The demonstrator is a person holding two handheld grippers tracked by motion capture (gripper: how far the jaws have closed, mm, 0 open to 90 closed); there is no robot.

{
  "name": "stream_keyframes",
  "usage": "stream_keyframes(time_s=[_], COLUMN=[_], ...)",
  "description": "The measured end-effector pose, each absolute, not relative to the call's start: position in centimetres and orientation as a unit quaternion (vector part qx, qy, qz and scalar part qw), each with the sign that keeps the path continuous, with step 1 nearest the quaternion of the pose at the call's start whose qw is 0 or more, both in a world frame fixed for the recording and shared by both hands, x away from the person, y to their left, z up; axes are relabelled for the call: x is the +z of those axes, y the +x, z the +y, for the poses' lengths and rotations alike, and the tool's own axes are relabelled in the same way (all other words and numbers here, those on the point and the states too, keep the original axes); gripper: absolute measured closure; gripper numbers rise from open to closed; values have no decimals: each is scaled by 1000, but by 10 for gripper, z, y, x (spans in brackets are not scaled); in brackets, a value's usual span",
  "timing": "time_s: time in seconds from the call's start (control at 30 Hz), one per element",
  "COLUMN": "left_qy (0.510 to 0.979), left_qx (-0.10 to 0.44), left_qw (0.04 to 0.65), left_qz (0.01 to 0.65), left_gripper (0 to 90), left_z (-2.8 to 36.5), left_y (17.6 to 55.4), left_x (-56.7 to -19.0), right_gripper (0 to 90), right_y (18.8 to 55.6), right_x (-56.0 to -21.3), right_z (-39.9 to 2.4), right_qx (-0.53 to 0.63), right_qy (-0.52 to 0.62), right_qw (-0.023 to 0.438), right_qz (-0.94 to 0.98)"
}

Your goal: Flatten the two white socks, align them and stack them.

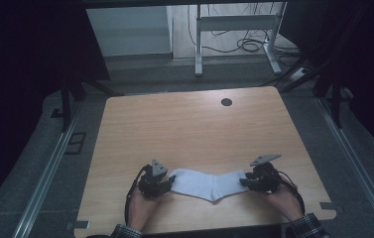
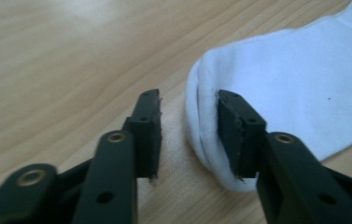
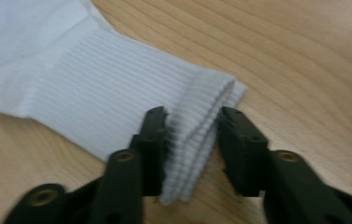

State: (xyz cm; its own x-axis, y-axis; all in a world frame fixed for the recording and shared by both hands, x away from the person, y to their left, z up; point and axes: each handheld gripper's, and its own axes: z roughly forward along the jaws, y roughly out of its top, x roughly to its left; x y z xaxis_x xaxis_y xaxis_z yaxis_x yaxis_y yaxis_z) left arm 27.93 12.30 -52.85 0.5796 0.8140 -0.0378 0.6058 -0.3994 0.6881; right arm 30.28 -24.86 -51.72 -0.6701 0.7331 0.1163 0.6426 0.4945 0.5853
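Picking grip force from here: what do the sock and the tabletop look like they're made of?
Sock: soft white knit, probably cotton blend; matte, ribbed cuff, smooth toe. Table: pale wood-grain top, likely laminate; smooth, with a slight sheen.

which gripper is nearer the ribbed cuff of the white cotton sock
Right. The right gripper straddles the ribbed cuff; the left gripper sits at the white cotton sock's toe end.

Left hand [image 1: 140,208]: enters from the bottom edge, wrapped round the black two-jaw left gripper [image 1: 167,184], which points right.
Left jaws: parted, gap between the pads.
Right hand [image 1: 283,201]: grips the black two-jaw right gripper [image 1: 244,181], pointing left.
Right jaws: parted, pads not pressing.
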Motion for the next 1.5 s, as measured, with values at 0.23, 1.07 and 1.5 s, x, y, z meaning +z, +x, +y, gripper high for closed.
stream_keyframes(time_s=[0.23, 1.07, 1.5], left_qy=[818, 806, 797], left_qx=[113, 187, 206], left_qw=[354, 330, 320], left_qz=[438, 454, 469], left_gripper=[815, 828, 574], left_z=[126, 130, 127], left_y=[284, 339, 348], left_x=[-532, -510, -520], right_gripper=[779, 790, 621], right_y=[305, 379, 384], right_x=[-518, -505, -516], right_z=[-250, -228, -230], right_qx=[317, 344, 346], right_qy=[408, 411, 411], right_qw=[54, 107, 124], right_qz=[854, 837, 834])
